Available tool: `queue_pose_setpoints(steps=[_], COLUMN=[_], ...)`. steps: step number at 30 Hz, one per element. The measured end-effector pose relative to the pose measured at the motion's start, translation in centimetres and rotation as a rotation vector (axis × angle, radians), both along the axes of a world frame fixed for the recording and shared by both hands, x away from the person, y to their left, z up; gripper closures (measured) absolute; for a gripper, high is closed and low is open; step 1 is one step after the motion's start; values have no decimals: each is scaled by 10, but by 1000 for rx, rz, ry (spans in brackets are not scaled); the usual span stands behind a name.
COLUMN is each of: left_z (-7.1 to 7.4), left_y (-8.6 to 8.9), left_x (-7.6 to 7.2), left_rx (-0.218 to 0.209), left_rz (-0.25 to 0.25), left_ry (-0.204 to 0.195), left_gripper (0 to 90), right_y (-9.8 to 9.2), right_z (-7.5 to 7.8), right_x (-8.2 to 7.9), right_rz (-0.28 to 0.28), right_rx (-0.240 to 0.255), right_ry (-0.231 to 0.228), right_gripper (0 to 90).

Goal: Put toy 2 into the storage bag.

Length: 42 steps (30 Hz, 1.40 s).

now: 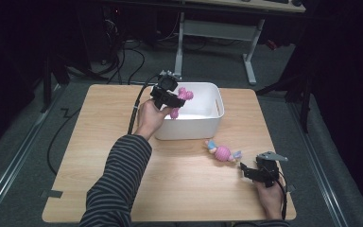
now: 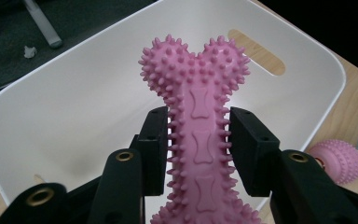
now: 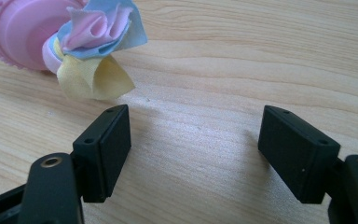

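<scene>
Pink spiky bone [image 2: 200,135] is pinched at its shaft between the left gripper's [image 2: 199,149] jaws, held over the white bin [image 1: 212,124]. In front of the bin, the right gripper [image 3: 196,149] rests with jaws spread, near the ball toy [image 1: 223,152].

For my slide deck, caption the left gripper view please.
Left gripper clamps a spiky pink bone toy above a white bin.

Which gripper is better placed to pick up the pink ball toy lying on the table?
The right gripper: its jaws are open just beside the ball toy. The left gripper already holds the pink bone over the white bin.
</scene>
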<state>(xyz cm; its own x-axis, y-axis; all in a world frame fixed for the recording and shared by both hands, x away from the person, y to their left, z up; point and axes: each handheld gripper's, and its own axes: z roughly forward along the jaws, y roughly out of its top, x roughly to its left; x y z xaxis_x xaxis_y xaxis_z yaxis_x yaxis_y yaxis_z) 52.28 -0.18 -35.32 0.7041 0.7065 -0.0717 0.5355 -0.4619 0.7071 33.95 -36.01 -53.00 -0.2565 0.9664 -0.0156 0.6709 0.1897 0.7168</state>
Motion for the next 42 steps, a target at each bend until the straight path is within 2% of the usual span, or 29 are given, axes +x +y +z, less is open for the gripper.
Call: queue_pose_setpoints(steps=[2,4,7,13,17,23,36,42], left_z=[-1,-4,-6,-10,-13,-19,-27,-33], left_y=[0,-4,-6,-8,-9,-14,-22,-24], left_x=[1,1,2,6,8,8,9,12], left_rx=[4,30,32,34,55,85,114,125], left_rz=[2,5,13,25,29,18,6,6], left_ry=[2,-32,-42,-36,-35,-34,-24,-4], left_gripper=[591,590,590,590,590,590,588,587], right_y=[0,0,0,0,0,0,0,0], right_z=[0,0,0,0,0,0,0,0], right_x=[0,0,0,0,0,0,0,0], right_rz=[0,0,1,1,1,0,1,0], right_rx=[0,0,-1,-1,0,0,0,0], right_ry=[0,0,0,0,0,0,0,0], right_gripper=[257,257,257,257,257,257,256,257])
